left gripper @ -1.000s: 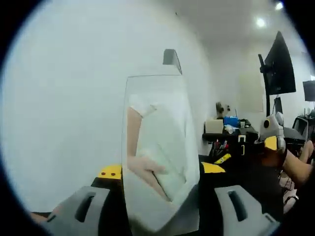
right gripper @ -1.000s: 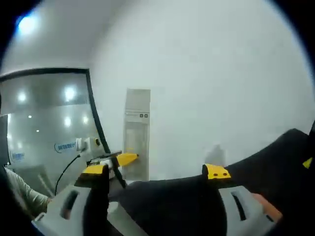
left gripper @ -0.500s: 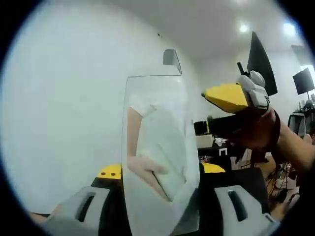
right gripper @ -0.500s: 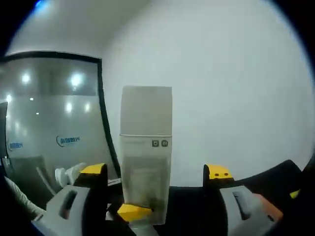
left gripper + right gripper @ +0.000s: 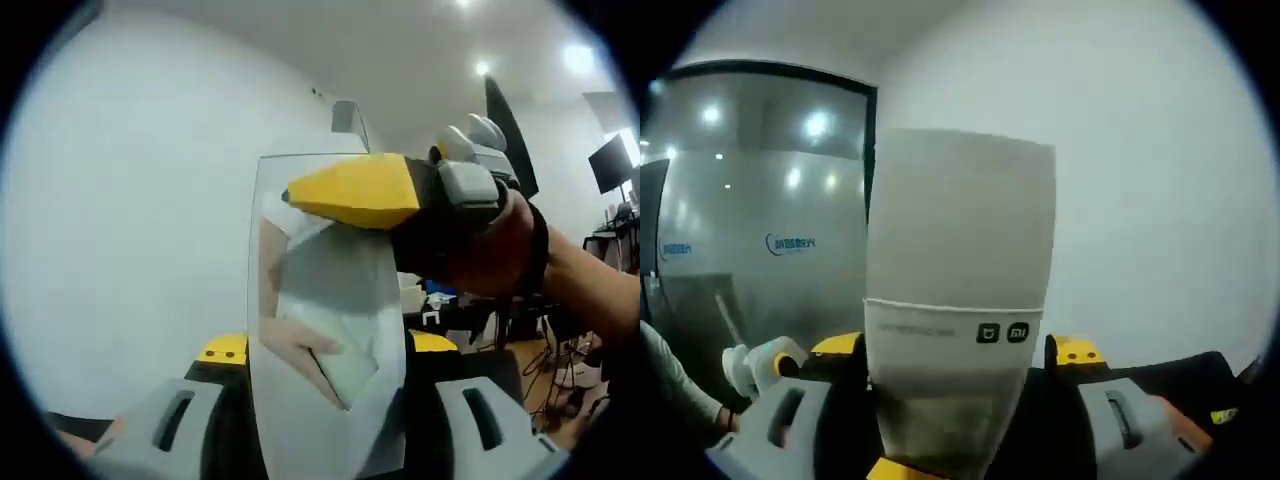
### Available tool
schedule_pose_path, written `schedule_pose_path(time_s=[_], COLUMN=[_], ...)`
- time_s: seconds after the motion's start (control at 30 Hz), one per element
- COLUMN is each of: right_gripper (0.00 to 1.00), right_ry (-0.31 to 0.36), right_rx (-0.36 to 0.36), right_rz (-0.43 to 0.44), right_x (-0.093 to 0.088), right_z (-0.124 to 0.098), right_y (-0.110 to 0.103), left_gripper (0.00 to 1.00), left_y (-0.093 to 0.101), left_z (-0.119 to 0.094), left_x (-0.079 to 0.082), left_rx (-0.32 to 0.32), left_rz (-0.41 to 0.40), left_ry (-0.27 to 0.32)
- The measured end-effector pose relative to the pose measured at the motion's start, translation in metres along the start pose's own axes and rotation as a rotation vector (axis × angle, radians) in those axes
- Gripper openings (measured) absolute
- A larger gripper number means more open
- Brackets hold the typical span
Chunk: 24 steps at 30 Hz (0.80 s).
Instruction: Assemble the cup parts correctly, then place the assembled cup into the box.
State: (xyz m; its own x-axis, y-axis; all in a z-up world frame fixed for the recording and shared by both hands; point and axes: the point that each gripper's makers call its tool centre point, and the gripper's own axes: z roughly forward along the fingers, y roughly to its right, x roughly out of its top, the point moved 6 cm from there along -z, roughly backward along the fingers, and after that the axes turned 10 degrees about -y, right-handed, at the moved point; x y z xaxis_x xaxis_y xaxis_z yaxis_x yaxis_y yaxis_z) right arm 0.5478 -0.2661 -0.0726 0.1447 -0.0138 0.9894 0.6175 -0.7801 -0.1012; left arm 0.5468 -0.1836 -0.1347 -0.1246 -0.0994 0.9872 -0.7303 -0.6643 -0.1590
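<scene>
Here the left gripper (image 5: 325, 440) clamps the clear cup body (image 5: 325, 320), while the right gripper (image 5: 955, 430), jaws spread around it, could knock it askew if closed off-centre.

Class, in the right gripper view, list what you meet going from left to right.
Glass wall → white cup → white wall.

Small logo marks on cup (image 5: 958, 300) band, unreadable. Blue lettering on glass wall (image 5: 760, 240), illegible.
</scene>
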Motion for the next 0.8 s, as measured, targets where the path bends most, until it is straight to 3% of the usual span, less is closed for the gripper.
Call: schedule_pose_path(time_s=[0.07, 0.1, 0.23, 0.27, 0.33, 0.43, 0.5, 0.57, 0.63, 0.7, 0.8], right_gripper=[0.58, 0.58, 0.56, 0.56, 0.55, 0.54, 0.54, 0.54, 0.54, 0.54, 0.54], right_ry=[-0.006, 0.003, -0.014, -0.005, -0.011, -0.027, -0.015, 0.001, -0.004, 0.033, 0.122], right_rx=[0.03, 0.052, 0.087, 0.088, 0.125, 0.154, 0.177, 0.237, 0.282, 0.363, 0.554], right_rz=[-0.003, -0.008, -0.032, -0.027, -0.039, -0.046, -0.028, 0.039, 0.046, 0.055, 0.105], right_x=[-0.008, -0.01, -0.022, -0.022, -0.023, -0.024, -0.022, -0.02, -0.022, -0.02, -0.014], right_z=[-0.004, -0.006, -0.015, -0.017, -0.02, -0.026, -0.031, -0.036, -0.038, -0.042, -0.055], right_y=[-0.002, -0.003, -0.007, -0.007, -0.01, -0.007, -0.004, -0.003, 0.002, -0.002, -0.013], left_gripper=[0.53, 0.53, 0.52, 0.52, 0.51, 0.67, 0.74, 0.74, 0.74, 0.75, 0.78], left_y=[0.005, 0.005, 0.014, 0.017, 0.02, 0.025, 0.026, 0.028, 0.022, 0.023, 0.032], left_z=[-0.004, -0.004, -0.009, -0.01, -0.013, -0.02, -0.025, -0.032, -0.035, -0.041, -0.057], left_x=[-0.01, -0.01, -0.02, -0.02, -0.02, -0.021, -0.021, -0.023, -0.026, -0.031, -0.025], left_rx=[0.01, 0.003, -0.013, -0.053, -0.111, -0.213, -0.249, -0.301, -0.295, -0.346, -0.554], left_rz=[-0.013, -0.006, -0.038, -0.029, -0.089, -0.107, -0.122, -0.17, -0.184, -0.227, -0.357], left_ry=[-0.032, -0.012, -0.038, -0.03, -0.044, -0.066, -0.074, -0.094, -0.097, -0.124, -0.115])
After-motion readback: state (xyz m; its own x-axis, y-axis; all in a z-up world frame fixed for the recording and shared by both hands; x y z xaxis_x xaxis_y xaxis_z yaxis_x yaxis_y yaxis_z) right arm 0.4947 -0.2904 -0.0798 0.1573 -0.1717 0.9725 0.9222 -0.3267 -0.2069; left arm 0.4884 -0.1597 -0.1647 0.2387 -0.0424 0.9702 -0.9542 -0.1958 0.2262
